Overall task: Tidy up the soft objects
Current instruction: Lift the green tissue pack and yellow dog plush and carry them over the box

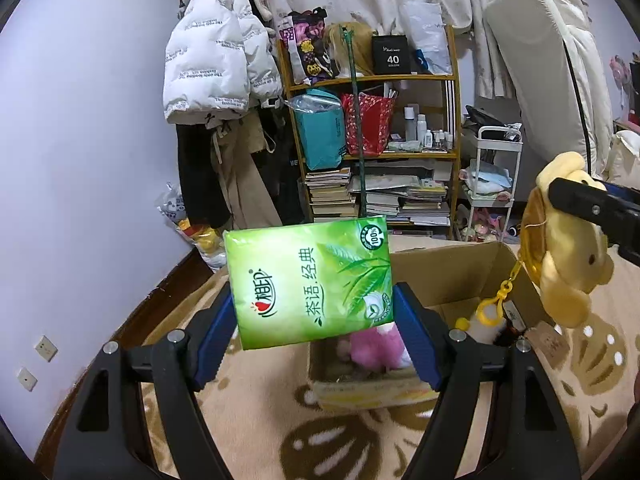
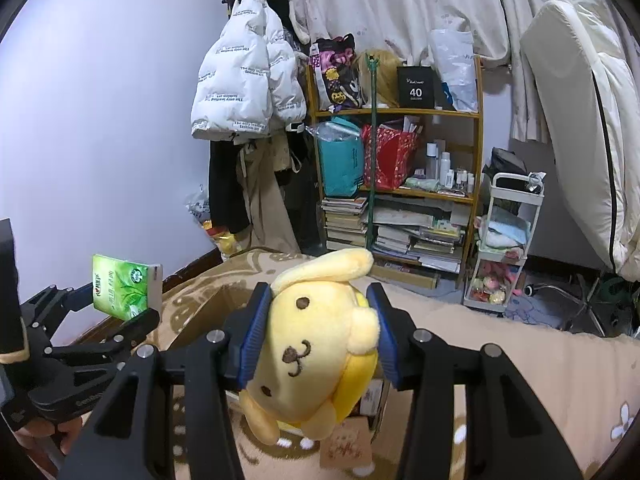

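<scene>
The left gripper (image 1: 314, 320) has its jaws pinching a green plastic tissue pack (image 1: 310, 282), held in the air above the near left part of an open brown cardboard box (image 1: 452, 268). A pink plush toy (image 1: 378, 346) lies inside the box. The right gripper (image 2: 318, 334) clamps a yellow plush dog toy (image 2: 316, 356) by its head, over the box's right side. The box rests on a beige patterned blanket (image 1: 280, 432).

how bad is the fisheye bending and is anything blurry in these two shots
Left wrist view: black vignette corners, wall and floor edge bowed; green tissue pack in the left claw is sharp. Right wrist view: same curved edges; yellow plush dog in the right claw is crisp, lighting dim and bluish.
</scene>
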